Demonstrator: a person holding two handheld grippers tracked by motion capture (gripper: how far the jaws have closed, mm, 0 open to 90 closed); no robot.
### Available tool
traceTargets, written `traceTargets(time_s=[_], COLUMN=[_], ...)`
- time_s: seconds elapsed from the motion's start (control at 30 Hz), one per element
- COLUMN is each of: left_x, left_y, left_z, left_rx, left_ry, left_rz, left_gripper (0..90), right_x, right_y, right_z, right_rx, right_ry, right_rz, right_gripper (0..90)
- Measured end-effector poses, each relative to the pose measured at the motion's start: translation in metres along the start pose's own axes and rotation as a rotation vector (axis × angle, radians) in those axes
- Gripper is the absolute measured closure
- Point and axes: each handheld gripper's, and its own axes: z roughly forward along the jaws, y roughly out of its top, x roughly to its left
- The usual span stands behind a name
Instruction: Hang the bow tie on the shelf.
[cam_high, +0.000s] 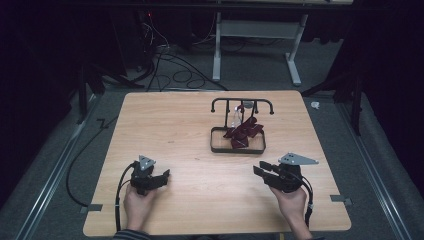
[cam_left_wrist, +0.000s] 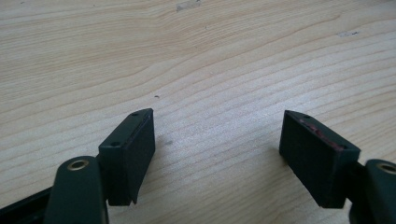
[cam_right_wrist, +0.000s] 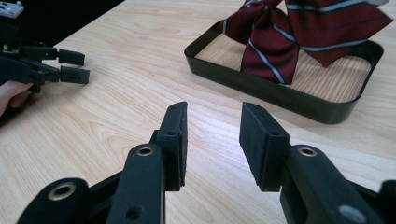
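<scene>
A dark red striped necktie (cam_high: 243, 131) hangs from a black rack (cam_high: 242, 103) into a black tray (cam_high: 238, 149) at the table's middle right; in the right gripper view the tie (cam_right_wrist: 299, 32) drapes into the tray (cam_right_wrist: 280, 95). My left gripper (cam_high: 166, 174) rests near the front left, jaws wide apart over bare wood (cam_left_wrist: 217, 133). My right gripper (cam_high: 257, 169) sits at the front right, open with nothing between its jaws (cam_right_wrist: 212, 128), pointing toward the tray's near corner. The left gripper (cam_right_wrist: 74, 65) also appears far off at the left of the right gripper view.
The wooden table (cam_high: 165, 125) has bare wood to the left of the tray. Cables (cam_high: 172, 70) lie on the floor beyond the far edge, beside a grey table frame (cam_high: 255, 45). A black cable (cam_high: 80, 165) trails off the table's left side.
</scene>
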Motion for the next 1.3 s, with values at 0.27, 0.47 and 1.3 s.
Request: traceTargets(time_s=[0.27,0.47,1.3], left_x=[0.000,0.000,0.000], left_y=[0.000,0.000,0.000], left_z=[0.000,0.000,0.000], left_rx=[0.000,0.000,-0.002], left_ry=[0.000,-0.001,-0.003], left_rz=[-0.001,-0.001,-0.004], left_gripper=[27.3,27.3,27.3], right_x=[0.001,0.001,-0.007], right_y=[-0.005,-0.009,-0.015], right_z=[0.006,0.013,0.039], right_rx=[0.015,0.030,0.065], right_ry=[0.002,0.002,-0.043], right_rz=[0.008,0.006,0.000], right_gripper=[63.7,63.7,63.7])
